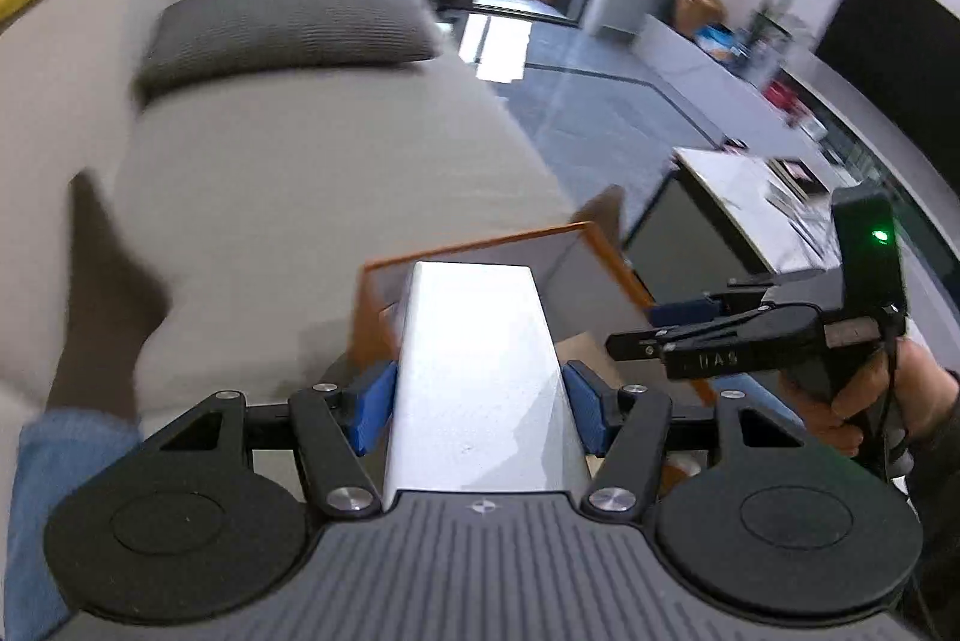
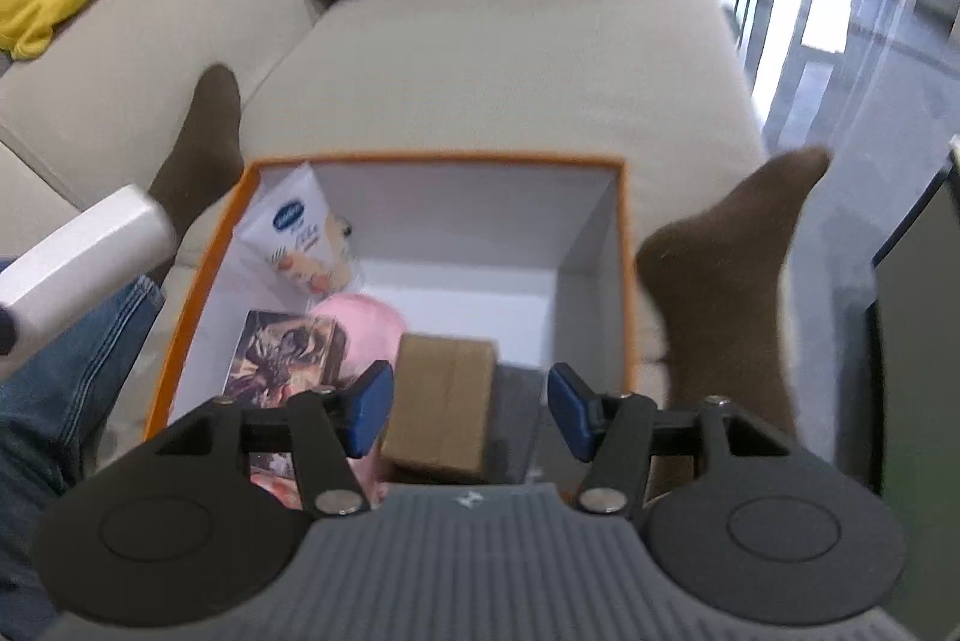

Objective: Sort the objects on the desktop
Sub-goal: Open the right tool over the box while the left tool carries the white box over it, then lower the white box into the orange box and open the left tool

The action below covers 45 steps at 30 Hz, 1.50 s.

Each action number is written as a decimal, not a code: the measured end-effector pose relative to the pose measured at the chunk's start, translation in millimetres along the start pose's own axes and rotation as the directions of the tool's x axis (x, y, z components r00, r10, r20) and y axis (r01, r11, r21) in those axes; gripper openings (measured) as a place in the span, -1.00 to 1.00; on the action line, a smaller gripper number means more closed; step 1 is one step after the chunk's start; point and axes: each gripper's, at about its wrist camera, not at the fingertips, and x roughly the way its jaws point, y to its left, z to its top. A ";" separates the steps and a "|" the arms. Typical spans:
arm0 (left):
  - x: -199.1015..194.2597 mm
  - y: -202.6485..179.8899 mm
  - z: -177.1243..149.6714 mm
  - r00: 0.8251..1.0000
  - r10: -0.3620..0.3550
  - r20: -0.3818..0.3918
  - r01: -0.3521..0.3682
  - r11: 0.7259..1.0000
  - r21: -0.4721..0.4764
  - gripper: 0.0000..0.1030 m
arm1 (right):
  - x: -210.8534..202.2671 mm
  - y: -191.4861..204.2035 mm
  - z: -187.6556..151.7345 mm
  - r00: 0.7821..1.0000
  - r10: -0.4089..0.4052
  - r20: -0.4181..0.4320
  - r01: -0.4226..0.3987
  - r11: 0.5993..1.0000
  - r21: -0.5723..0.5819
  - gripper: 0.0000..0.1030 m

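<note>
1. Between the left tongs (image 1: 480, 401), a long white box (image 1: 480, 359) sat clamped at both sides by the blue pads (image 1: 377, 410), held above the near wall of the orange-rimmed box (image 2: 624, 275).
2. Inside that box lay a white tube (image 2: 294, 233), a picture card (image 2: 282, 353), something pink (image 2: 360, 323) and a brown carton (image 2: 444, 401).
3. The right tongs (image 2: 468, 413) hung apart and empty over the carton.
4. Resting on the sofa (image 2: 480, 71) between two socked feet (image 2: 720, 281), the box could probably tip if the long white box caught its rim or the seat gave way.
</note>
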 end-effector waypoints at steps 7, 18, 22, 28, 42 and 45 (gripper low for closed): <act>66.9 -28.7 34.7 0.995 -0.043 -0.091 0.053 0.993 0.103 0.37 | -29.1 8.2 3.5 0.994 -0.036 0.108 0.064 0.960 -0.274 0.13; 169.0 -42.6 54.9 0.958 -0.062 -0.280 0.130 0.965 0.229 0.37 | -6.7 -18.8 21.9 0.993 -0.062 0.100 0.090 0.947 -0.308 0.13; 188.8 -44.0 55.3 0.936 -0.051 -0.349 0.154 0.950 0.273 0.37 | 7.6 -31.1 24.1 0.995 -0.058 0.082 0.079 0.954 -0.288 0.13; 205.7 -35.9 49.2 0.915 -0.030 -0.402 0.153 0.949 0.277 0.38 | 21.6 -39.2 23.2 0.997 -0.040 0.066 0.057 0.958 -0.280 0.13; 168.7 -21.3 63.1 0.942 -0.077 -0.326 0.160 0.959 0.234 0.38 | 22.3 -20.2 19.0 0.998 -0.022 0.058 0.041 0.937 -0.346 0.17; 148.1 -16.4 61.2 0.960 -0.057 -0.272 0.123 0.965 0.231 0.38 | 24.6 -13.5 17.7 0.997 -0.056 0.054 0.072 0.923 -0.379 0.17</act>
